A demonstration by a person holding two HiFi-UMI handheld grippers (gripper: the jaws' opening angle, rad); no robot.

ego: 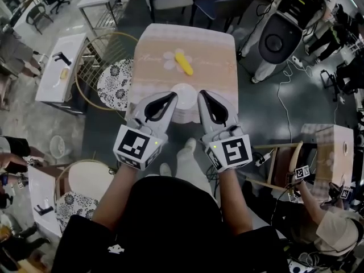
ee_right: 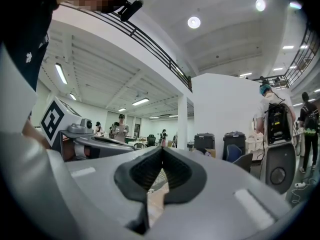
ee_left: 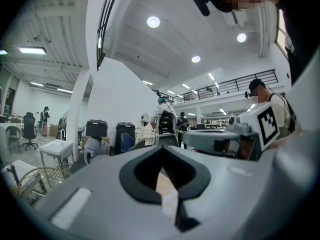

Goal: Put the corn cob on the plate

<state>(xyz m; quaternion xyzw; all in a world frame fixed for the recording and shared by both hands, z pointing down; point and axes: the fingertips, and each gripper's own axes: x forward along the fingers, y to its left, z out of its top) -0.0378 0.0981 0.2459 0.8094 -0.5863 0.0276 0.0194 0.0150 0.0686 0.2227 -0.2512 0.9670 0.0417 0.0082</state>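
Observation:
A yellow corn cob (ego: 183,62) lies on a small table with a pink flowered cloth (ego: 216,78), toward its far half. A white plate (ego: 183,92) sits on the cloth nearer to me, between the corn and the front edge. My left gripper (ego: 171,97) and right gripper (ego: 202,95) hover side by side at the table's near edge, on either side of the plate. Both are shut with nothing between the jaws, and both point level. In the left gripper view the left gripper (ee_left: 161,151) shows closed jaws; the right gripper view shows the right gripper (ee_right: 161,154) the same.
A round wire-framed chair with a patterned cushion (ego: 114,83) stands left of the table. A white desk (ego: 61,67) is further left. A large black speaker (ego: 280,38) and cables lie at the right. Another person with a gripper (ego: 302,172) sits at lower right.

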